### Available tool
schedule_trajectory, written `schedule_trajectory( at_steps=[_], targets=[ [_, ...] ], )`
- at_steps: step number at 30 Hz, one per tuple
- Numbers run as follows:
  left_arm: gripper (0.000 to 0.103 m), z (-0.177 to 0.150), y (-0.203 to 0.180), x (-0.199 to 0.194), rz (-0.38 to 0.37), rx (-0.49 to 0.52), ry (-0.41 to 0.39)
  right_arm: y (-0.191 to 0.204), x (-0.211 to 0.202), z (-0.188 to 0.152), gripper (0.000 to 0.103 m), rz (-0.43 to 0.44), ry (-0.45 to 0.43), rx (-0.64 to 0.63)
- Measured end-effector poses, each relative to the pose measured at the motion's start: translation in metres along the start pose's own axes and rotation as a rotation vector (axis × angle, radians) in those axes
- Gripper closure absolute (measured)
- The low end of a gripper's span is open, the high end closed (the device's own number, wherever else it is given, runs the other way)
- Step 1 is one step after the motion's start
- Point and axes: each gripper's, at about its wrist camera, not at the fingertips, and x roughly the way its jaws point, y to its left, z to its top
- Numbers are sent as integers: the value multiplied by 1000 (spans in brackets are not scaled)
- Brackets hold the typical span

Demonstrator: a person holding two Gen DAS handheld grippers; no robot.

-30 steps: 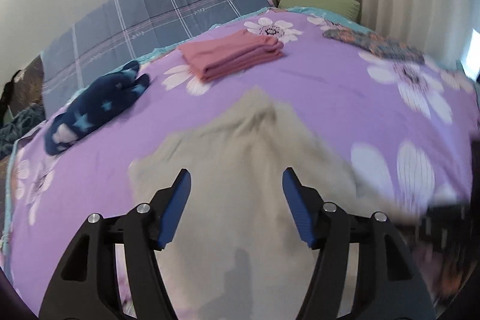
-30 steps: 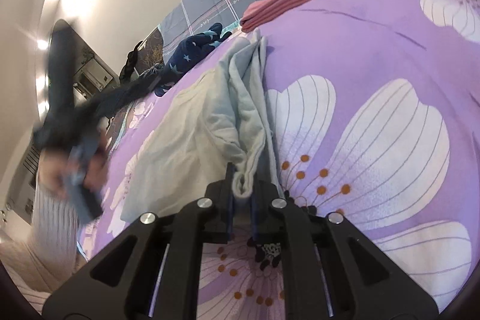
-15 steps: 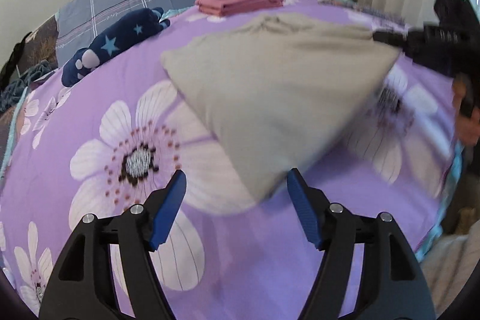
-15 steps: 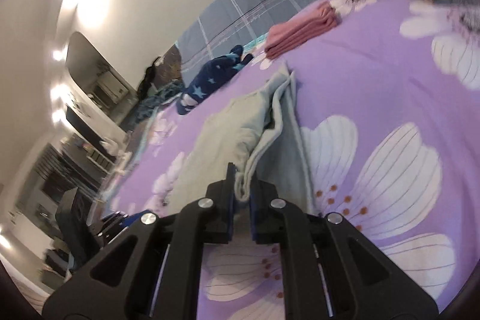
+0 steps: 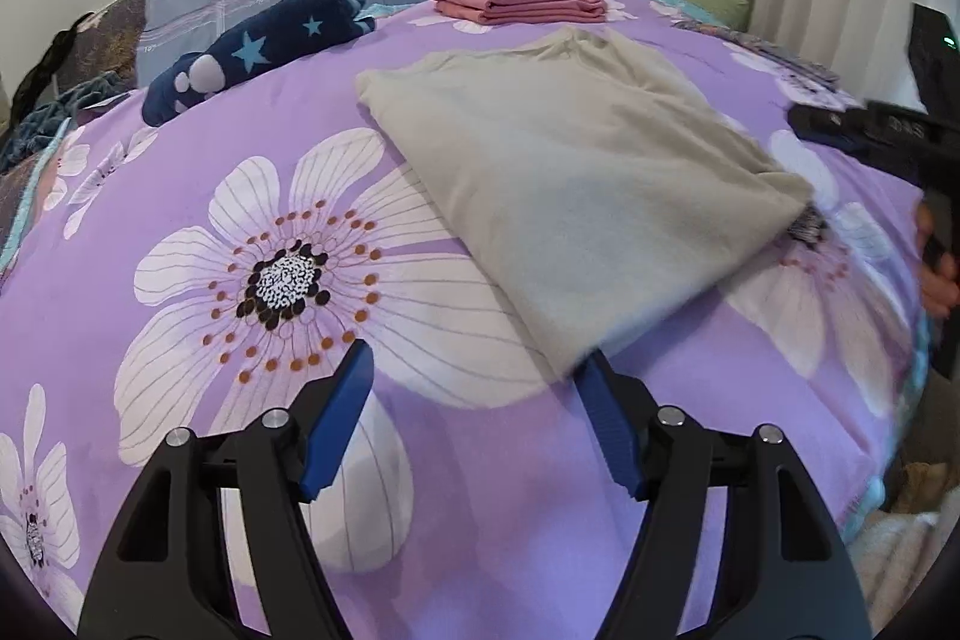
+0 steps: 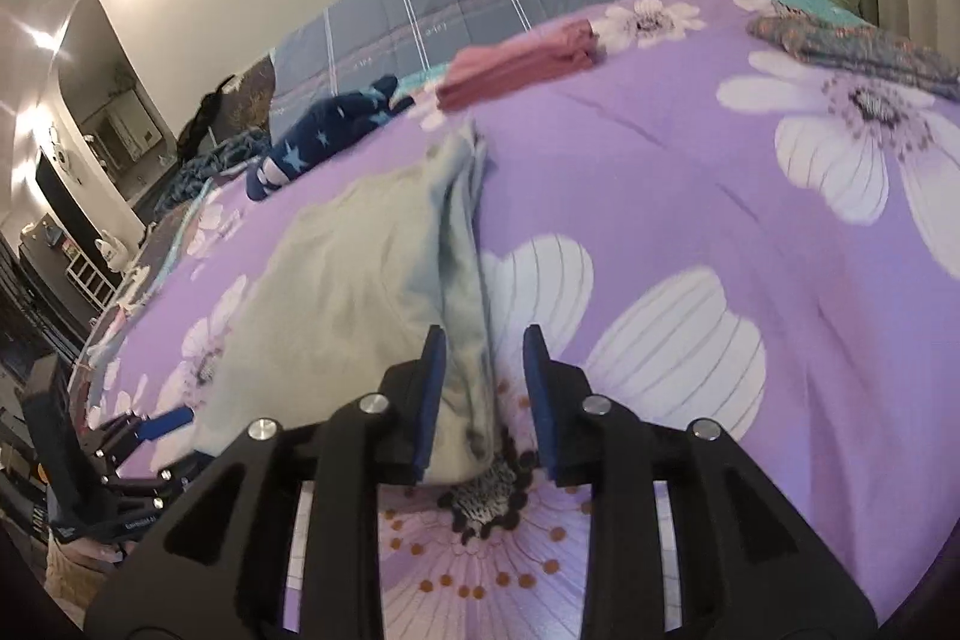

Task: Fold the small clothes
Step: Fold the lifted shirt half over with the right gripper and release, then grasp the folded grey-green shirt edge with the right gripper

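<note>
Beige garment (image 5: 576,172) lies on the bed (image 5: 180,196), folded over once, a bit in front of the pink stack (image 5: 519,3) by the headboard; star plush (image 5: 252,52) off to the stack's left

Left tongs (image 5: 474,400): released, jaws wide, empty, hovering just off the garment's near corner, which looks blurred. Right tongs (image 6: 483,388): jaws parted, bunched edge of the garment between them, pads (image 6: 433,388) not visibly pinching it, so I read that as let go

Judgement: fold just laid down, next is the cross fold or a smoothing pass

To do it well:
- the edge nearest the right tongs is rucked into a ridge; flatten it before folding again, otherwise the crease locks in
- grab both layers at the corners, not only the top one
- lift low, carry toward the pink stack, lay edges flush
- thin knit, will drag and skew if pulled from one side only
</note>
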Motion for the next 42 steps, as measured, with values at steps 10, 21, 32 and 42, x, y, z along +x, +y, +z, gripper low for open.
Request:
schedule_trajectory(
  at_steps=[10,21,32,42],
  targets=[
    [44,42,11,-32,-74,-12,-130,29,35,64,66,-9,3,-159],
    [42,42,2,55,-82,-67,14,41,125,91,59,-31,141,-203],
    [34,41,0,62,-96,-62,12,11,141,106,82,-50,76,-200],
    [32,42,-1,62,-94,-61,10,22,182,149,66,-4,150,-181]
  ],
)
